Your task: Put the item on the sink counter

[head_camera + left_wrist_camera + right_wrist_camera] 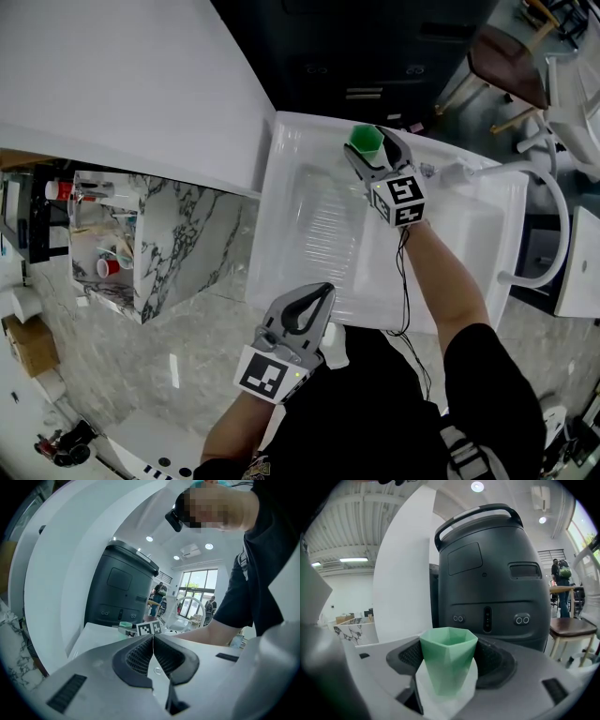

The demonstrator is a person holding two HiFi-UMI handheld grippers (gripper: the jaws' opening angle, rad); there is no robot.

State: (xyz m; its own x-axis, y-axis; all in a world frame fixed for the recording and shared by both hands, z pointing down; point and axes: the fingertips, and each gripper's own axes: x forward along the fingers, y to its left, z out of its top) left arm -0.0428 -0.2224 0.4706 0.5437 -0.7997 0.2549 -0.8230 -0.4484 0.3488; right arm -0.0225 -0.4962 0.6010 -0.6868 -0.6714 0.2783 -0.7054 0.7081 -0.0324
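A green faceted cup (365, 139) is upright at the far rim of the white sink (281, 202). My right gripper (373, 150) reaches over the basin and is shut on it. In the right gripper view the cup (448, 660) fills the gap between the dark pads (408, 656), which touch its sides, with white surface just beneath it. My left gripper (316, 302) hovers by the sink's near edge. Its jaws are shut with nothing between them, and its fingertips (140, 654) meet in the left gripper view.
A dark grey machine (494, 573) stands right behind the sink's far rim. A curved white faucet (555, 202) rises at the sink's right end. Left of the sink is a marble-patterned block (187, 239) beside a shelf with cups (98, 234). A chair (511, 56) stands farther back.
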